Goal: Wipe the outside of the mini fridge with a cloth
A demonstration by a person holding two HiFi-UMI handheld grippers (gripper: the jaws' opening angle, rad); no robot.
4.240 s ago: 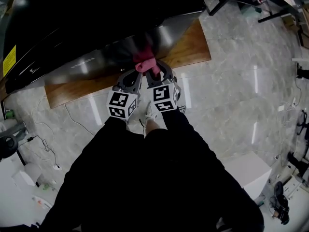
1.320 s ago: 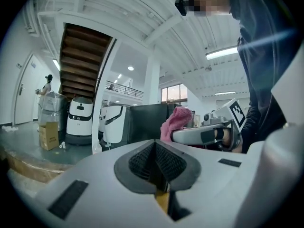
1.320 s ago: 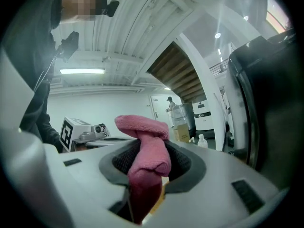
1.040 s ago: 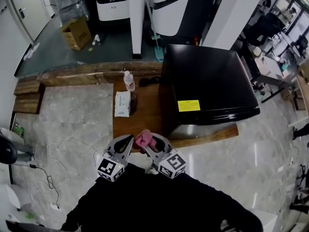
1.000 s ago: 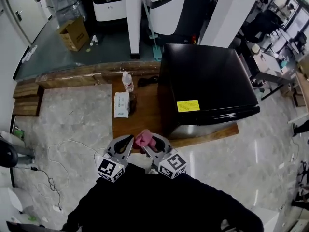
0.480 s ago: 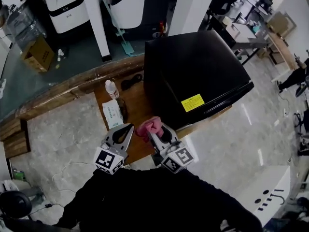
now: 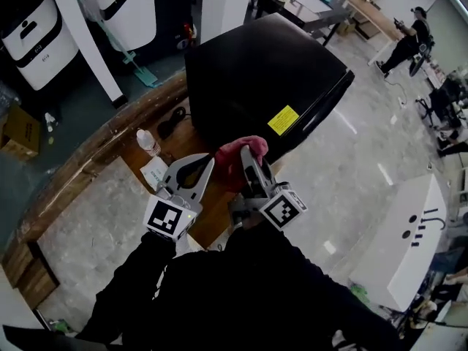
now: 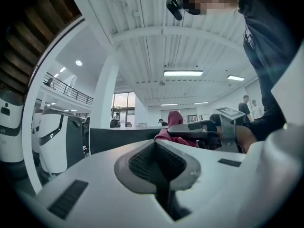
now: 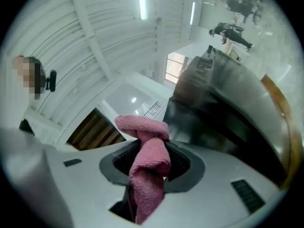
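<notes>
The black mini fridge (image 7: 263, 72), with a yellow label (image 7: 284, 120) on its top, stands on a low wooden platform (image 7: 110, 141). My right gripper (image 7: 247, 156) is shut on a bunched pink cloth (image 7: 232, 161), held up by the fridge's near front corner; I cannot tell if it touches. In the right gripper view the cloth (image 9: 149, 167) hangs between the jaws of the right gripper (image 9: 149, 175), with the fridge's steel side (image 9: 223, 108) beyond. My left gripper (image 7: 203, 163) is beside it, shut and empty. The left gripper (image 8: 156, 160) points upward, with the cloth (image 8: 173, 125) to its right.
A small bottle (image 7: 148, 143) and a tissue pack (image 7: 155, 172) lie on the platform left of the fridge. White machines (image 7: 29, 28) and a cardboard box (image 7: 18, 134) stand behind. A white cabinet (image 7: 406, 247) is at right. A person (image 7: 409, 39) stands far right.
The cloth was pressed on the fridge's steel front, then came away. Both grippers have risen and tilted upward. The head view has swung, so the fridge now sits upper centre.
</notes>
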